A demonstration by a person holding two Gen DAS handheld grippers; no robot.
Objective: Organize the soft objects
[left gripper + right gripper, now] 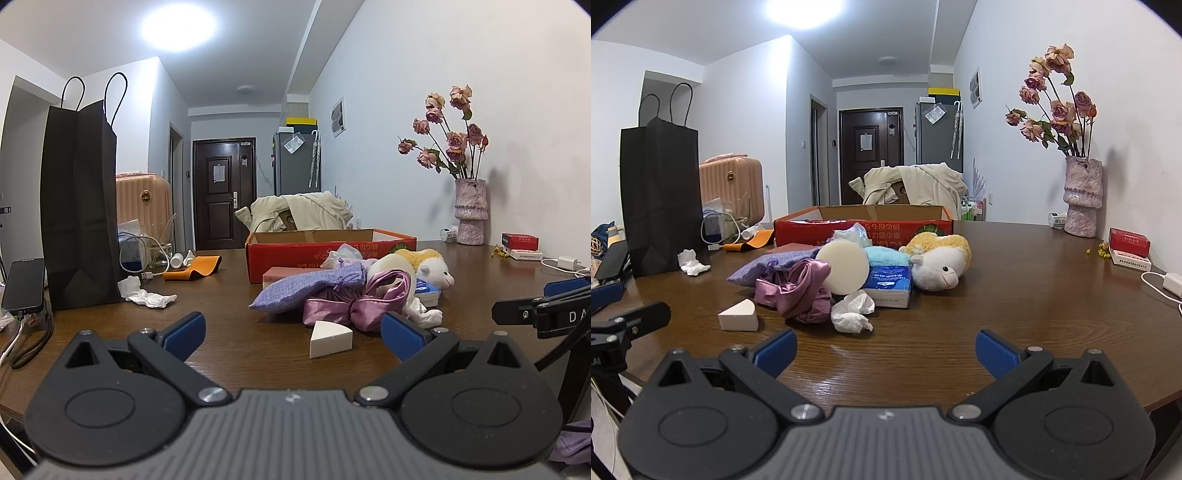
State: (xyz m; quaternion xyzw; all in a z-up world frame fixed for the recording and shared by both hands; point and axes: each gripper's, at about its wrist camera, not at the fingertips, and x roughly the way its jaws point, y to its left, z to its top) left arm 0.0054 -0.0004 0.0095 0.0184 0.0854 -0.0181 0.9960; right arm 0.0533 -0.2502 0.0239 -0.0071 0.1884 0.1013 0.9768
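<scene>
A heap of soft things lies mid-table before a red cardboard box (325,254) (812,230): a lilac pouch (295,290) (764,271), a pink satin bow (354,306) (801,295), a round cream sponge (843,267), a plush sheep (430,269) (940,264), a blue tissue pack (888,286), crumpled tissue (853,312). A white wedge sponge (330,339) (738,315) sits nearest. My left gripper (293,338) is open just short of the wedge. My right gripper (886,352) is open over bare wood, apart from the heap.
A tall black paper bag (79,206) (659,199) stands at the left with a crumpled tissue (147,293) beside it. A phone (24,286), cables and an orange strip (194,267) lie left. A vase of dried roses (470,210) (1082,199) and small boxes (1128,247) stand at the right wall.
</scene>
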